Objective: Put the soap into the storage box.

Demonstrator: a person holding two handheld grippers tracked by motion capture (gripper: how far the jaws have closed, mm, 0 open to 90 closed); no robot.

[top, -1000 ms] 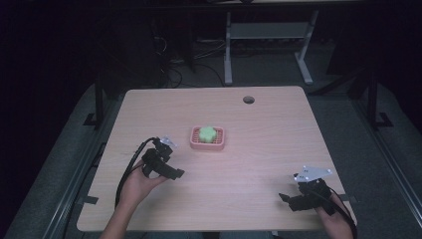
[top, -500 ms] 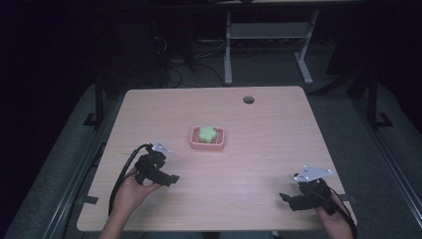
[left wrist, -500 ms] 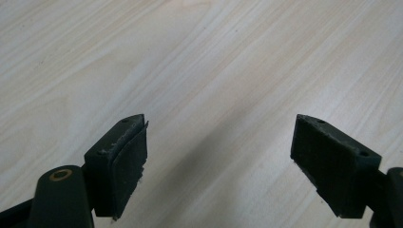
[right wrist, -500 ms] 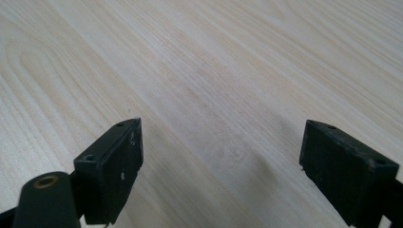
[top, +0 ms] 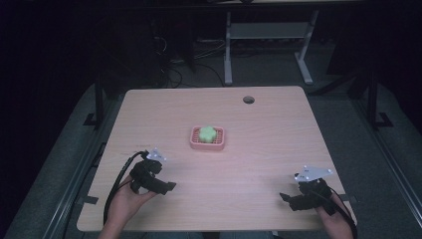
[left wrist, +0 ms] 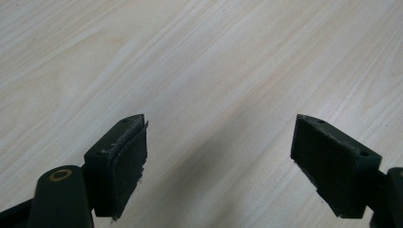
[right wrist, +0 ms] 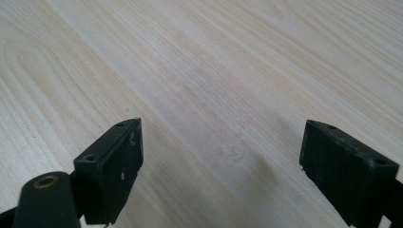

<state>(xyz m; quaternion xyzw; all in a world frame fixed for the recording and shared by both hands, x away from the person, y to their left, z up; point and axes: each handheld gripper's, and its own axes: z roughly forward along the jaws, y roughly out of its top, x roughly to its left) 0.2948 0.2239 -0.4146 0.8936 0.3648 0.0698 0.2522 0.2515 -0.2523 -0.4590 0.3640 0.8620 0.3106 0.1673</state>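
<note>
Dark room is seen behind the table, with a grey floor around it, a white-legged desk frame (top: pixel 263 45) at the back and loose cables (top: pixel 171 74) on the floor near it. Light wood table (top: pixel 268 149) is seen from above, bare across most of its top, with a round cable hole (top: pixel 248 99) near its far edge. Pink tray (top: pixel 207 139) is placed around the table's centre, and a green flower-shaped piece (top: pixel 207 133) is seated inside it, well apart from both grippers. Person's forearms are brought in from the near edge. Left hand (top: pixel 124 199) is set at the near left, wrapped round the left gripper (top: pixel 169 187), which is held low over the wood and angled toward the right; a cable (top: pixel 117 181) is looped from it back past the wrist. Right gripper (top: pixel 284 197) is held at the near right corner, pointed left, with its grey plate on top. In the left gripper view the jaws are spread wide, nothing between the pads (left wrist: pixel 130 164) but wood grain. In the right gripper view the jaws are likewise parted wide over bare tabletop, with the pads (right wrist: pixel 126 166) empty. Whether either gripper is touching the table cannot be told.
</note>
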